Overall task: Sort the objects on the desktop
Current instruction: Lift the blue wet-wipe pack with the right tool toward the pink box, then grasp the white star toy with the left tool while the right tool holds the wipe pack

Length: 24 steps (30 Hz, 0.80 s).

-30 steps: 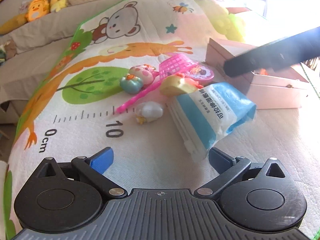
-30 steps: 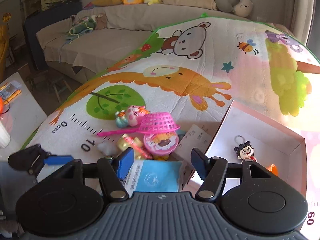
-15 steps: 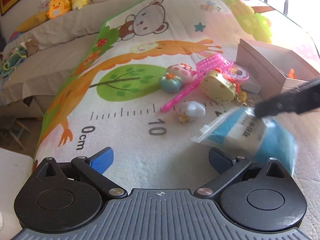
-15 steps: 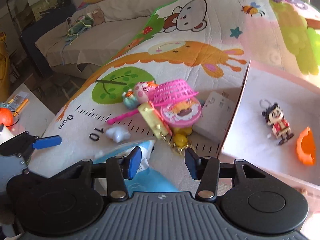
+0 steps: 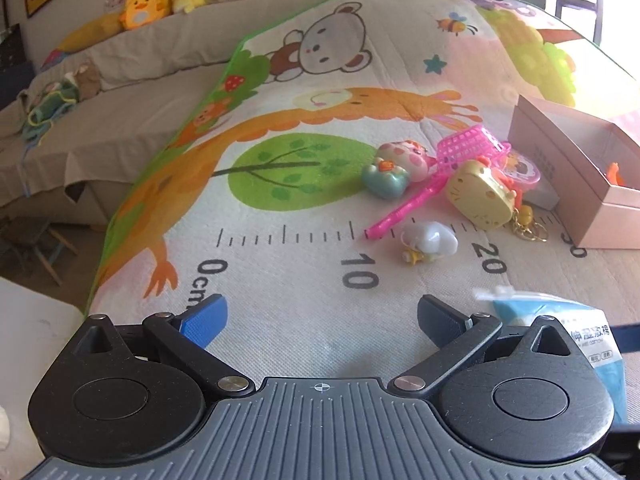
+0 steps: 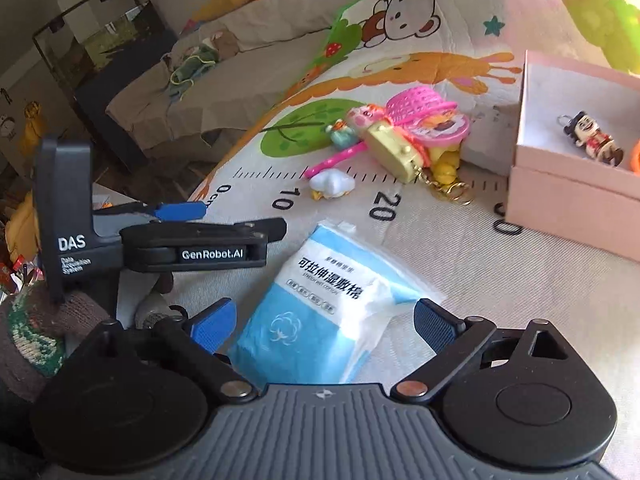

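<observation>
The right gripper (image 6: 324, 322) jaws are opening, the blue packet (image 6: 320, 312) lying loose between them on the mat (image 6: 500, 288). The left gripper (image 5: 320, 314) gapes empty. Two trinkets sit in the pink box (image 6: 568, 196); the toy pile (image 6: 400, 136) remains unsorted.

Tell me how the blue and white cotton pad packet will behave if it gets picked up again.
The cotton pad packet is probably floppy: its plastic film is wrinkled and its edges lie loose on the mat. It likely weighs little for its bulk, being soft pads. The glossy film may slip, so a pinch at a corner could let it sag.
</observation>
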Motion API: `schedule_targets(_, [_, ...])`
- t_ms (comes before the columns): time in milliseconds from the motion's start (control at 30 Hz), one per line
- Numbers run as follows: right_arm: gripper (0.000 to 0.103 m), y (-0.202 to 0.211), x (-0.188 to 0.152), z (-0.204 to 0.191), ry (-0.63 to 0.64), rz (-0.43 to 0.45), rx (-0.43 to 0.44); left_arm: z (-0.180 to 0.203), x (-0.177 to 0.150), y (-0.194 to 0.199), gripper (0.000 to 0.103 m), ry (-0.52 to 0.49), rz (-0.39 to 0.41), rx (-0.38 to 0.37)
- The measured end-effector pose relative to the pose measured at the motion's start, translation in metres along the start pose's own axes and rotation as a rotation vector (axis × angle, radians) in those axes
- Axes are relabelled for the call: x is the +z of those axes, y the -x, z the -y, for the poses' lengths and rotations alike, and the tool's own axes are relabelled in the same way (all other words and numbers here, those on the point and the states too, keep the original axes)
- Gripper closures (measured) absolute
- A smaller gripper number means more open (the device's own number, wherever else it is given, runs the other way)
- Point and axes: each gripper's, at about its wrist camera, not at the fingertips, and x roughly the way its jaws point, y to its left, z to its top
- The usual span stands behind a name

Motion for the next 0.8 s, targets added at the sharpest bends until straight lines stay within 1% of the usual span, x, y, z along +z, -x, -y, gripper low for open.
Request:
schedule_targets(33, [0.019,-0.005,-0.002,-0.004,0.016,-0.002,-0.011,0.000,0.002,0.000,0.000,0.002,0.003,0.001])
schedule_targets(100, [0.039,-0.011,-0.007,-0.010,0.088,-0.006,-0.067,0.003,0.005,0.001,0.000,0.000,0.011,-0.016])
schedule_targets(133, [0.044,-0.008,-0.009,-0.009,0.103,0.004,-0.082,0.006,0.006,0.000,0.000,-0.001,0.013,-0.029])
schedule_targets(200, [0.046,0.003,-0.011,0.004,0.080,0.025,-0.125,0.013,0.010,-0.002,0.000,-0.007,0.013,-0.055])
schedule_targets(267, [0.047,0.017,-0.014,0.024,0.026,0.045,-0.183,0.024,0.011,-0.006,0.000,-0.021,0.017,-0.086])
schedule_targets(367, [0.047,0.043,-0.026,0.062,-0.068,0.093,-0.300,0.037,0.012,-0.009,0.000,-0.043,0.044,-0.131])
schedule_targets(433, [0.047,0.061,-0.038,0.086,-0.124,0.139,-0.397,0.044,0.011,-0.011,0.000,-0.056,0.075,-0.171])
schedule_targets(467, [0.046,0.068,-0.043,0.093,-0.141,0.161,-0.429,0.046,0.010,-0.012,0.000,-0.060,0.091,-0.191])
schedule_targets(500, [0.041,0.076,-0.050,0.103,-0.165,0.193,-0.468,0.048,0.009,-0.012,0.001,-0.064,0.106,-0.202])
schedule_targets(533, [0.034,0.081,-0.055,0.111,-0.189,0.217,-0.495,0.050,0.008,-0.013,0.004,-0.071,0.117,-0.202])
schedule_targets(567, [0.031,0.086,-0.060,0.118,-0.212,0.243,-0.516,0.052,0.007,-0.014,0.016,-0.078,0.119,-0.197])
schedule_targets(633, [0.023,0.092,-0.067,0.128,-0.243,0.298,-0.540,0.054,0.008,-0.020,0.027,-0.074,0.099,-0.186])
schedule_targets(700, [0.021,0.091,-0.072,0.135,-0.279,0.336,-0.552,0.053,0.010,-0.026,0.027,-0.056,0.085,-0.169])
schedule_targets(733, [0.020,0.089,-0.074,0.139,-0.300,0.340,-0.547,0.053,0.012,-0.029,0.028,-0.057,0.082,-0.159])
schedule_targets(800, [0.019,0.087,-0.076,0.140,-0.297,0.355,-0.547,0.056,0.015,-0.034,0.035,-0.066,0.073,-0.129])
